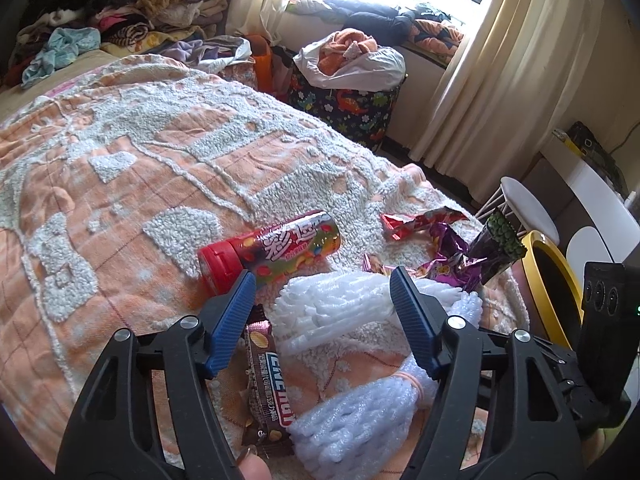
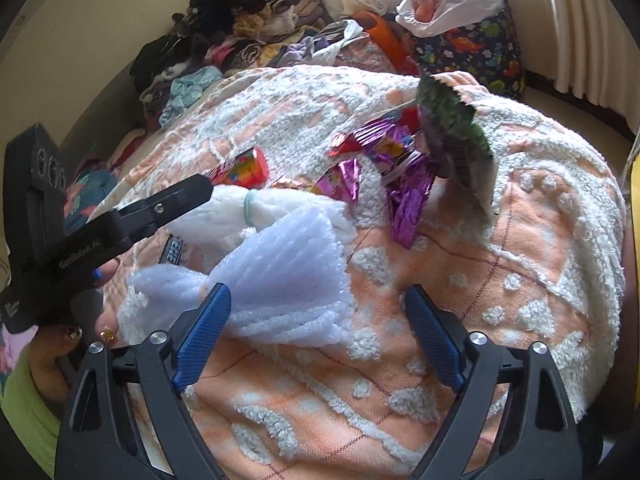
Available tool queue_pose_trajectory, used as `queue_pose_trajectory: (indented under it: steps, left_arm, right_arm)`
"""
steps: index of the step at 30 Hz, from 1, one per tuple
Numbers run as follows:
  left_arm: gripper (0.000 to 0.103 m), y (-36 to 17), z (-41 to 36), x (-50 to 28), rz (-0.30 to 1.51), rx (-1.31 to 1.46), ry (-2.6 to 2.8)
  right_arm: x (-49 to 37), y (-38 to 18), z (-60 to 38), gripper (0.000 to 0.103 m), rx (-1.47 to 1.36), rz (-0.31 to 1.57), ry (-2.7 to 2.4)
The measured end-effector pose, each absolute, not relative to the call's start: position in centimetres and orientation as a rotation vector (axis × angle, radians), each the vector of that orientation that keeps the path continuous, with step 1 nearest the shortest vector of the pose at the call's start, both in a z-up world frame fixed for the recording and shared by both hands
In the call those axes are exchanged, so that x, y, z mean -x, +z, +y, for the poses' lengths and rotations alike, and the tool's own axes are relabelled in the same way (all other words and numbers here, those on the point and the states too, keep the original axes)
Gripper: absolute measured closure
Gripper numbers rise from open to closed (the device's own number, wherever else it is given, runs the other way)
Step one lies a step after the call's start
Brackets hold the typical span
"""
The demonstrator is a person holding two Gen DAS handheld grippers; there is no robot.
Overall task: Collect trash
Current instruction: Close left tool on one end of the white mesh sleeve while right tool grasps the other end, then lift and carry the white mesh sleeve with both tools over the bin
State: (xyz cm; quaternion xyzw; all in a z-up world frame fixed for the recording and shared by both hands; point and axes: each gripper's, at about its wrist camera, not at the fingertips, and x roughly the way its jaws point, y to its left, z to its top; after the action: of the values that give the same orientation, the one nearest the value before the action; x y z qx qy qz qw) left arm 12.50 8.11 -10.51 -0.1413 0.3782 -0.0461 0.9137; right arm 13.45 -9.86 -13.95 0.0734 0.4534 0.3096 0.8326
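Trash lies on an orange and white blanket (image 1: 140, 168). My left gripper (image 1: 322, 280) stands open over white foam netting (image 1: 336, 312). Its left pad is beside the red cap of a candy tube (image 1: 276, 250). A brown snack bar wrapper (image 1: 266, 376) lies below that pad. Beyond are a red wrapper (image 1: 416, 222), purple foil wrappers (image 1: 448, 256) and a dark bag printed with green peas (image 1: 498, 244). My right gripper (image 2: 318, 294) is open, with its left pad against pale blue foam wrap (image 2: 288, 268). The left gripper's black finger (image 2: 176, 200) reaches over the white foam netting (image 2: 280, 208).
A yellow-rimmed bin (image 1: 560, 276) stands off the bed's right edge, next to a white stool (image 1: 528, 208). A dinosaur-print hamper (image 1: 348, 108) holding a bag of clothes sits by the curtains. Piled clothes (image 1: 120, 12) cover the bed's far end.
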Motion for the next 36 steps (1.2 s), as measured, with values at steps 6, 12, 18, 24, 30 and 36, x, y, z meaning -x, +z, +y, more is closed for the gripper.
queue_pose_trajectory:
  steps: [6, 12, 18, 24, 30, 36]
  left_arm:
    - [0.051, -11.0, 7.6, -12.7, 0.802, 0.29, -0.106]
    - [0.06, -11.0, 7.0, -12.6, 0.816, 0.268, -0.118]
    - [0.073, -10.7, 7.1, -12.2, 0.812, 0.295, -0.13]
    - [0.086, -9.8, 6.8, -11.9, 0.798, 0.314, -0.155]
    - [0.091, -8.2, 6.4, -11.1, 0.769, 0.305, -0.172]
    - [0.092, -6.0, 6.6, -10.2, 0.714, 0.327, -0.18]
  right_arm:
    - [-12.6, -13.7, -9.7, 0.057, -0.154, 0.975, 0.741]
    - [-11.3, -12.9, -10.2, 0.08, -0.166, 0.951, 0.764]
    - [-10.3, -12.0, -12.0, 0.084, -0.199, 0.923, 0.772]
    - [-9.4, -11.7, -14.0, 0.085, -0.236, 0.915, 0.761]
    - [-8.6, -11.3, -15.4, 0.086, -0.25, 0.898, 0.747]
    - [-8.0, -10.5, -16.2, 0.086, -0.255, 0.869, 0.737]
